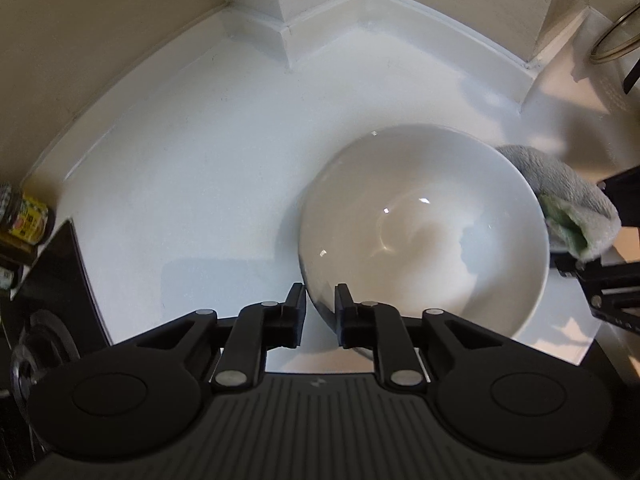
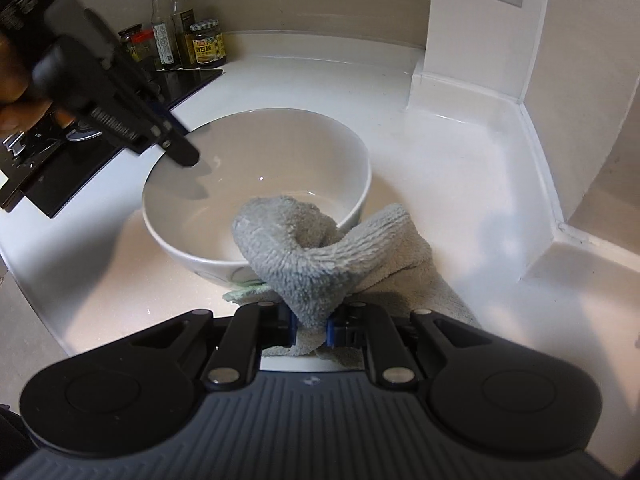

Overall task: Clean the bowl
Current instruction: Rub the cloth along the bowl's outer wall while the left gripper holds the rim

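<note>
One white bowl (image 1: 424,236) sits on the counter (image 1: 192,184), its rim between your left gripper (image 1: 320,300) fingers, which stand apart without pressing it. Your right gripper (image 2: 311,320) pinches one grey cloth (image 2: 320,256) just ahead. Four jars and bottles (image 2: 180,36) stand far left.

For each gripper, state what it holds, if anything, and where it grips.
Right gripper: grey cloth, pinched at a bunched fold. Left gripper: nothing; jaws open astride the bowl rim.
</note>
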`<state>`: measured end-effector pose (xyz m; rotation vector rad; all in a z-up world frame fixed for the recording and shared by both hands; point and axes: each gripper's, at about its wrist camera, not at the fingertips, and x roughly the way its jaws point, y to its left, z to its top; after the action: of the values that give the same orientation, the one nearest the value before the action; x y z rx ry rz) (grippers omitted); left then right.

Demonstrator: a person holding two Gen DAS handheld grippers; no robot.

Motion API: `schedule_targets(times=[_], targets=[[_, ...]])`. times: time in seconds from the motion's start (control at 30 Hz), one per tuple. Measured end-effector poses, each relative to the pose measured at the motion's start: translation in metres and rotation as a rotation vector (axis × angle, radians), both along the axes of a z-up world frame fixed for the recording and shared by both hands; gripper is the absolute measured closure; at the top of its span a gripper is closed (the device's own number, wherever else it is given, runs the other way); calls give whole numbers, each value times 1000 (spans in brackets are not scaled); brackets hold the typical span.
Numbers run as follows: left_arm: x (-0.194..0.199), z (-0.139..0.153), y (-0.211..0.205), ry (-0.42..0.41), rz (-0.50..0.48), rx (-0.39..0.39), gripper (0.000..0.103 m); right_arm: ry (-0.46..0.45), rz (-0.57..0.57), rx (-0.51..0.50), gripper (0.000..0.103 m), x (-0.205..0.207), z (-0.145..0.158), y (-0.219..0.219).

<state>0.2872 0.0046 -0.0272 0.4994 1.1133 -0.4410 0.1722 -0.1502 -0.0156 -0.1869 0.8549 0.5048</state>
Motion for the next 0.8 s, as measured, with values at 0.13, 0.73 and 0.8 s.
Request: schedule_targets(times=[0.13,0.73,0.8], targets=[[16,-1,-8,-9,-52,11,90,-1,0,7,92,-2,-4,2],[4,-6,-7,-22,96,-17,98,-10,119,0,92,-34,4,39],[1,-6,-5,-18,97,-20,98,-19,128,0,92,-35,5,41]])
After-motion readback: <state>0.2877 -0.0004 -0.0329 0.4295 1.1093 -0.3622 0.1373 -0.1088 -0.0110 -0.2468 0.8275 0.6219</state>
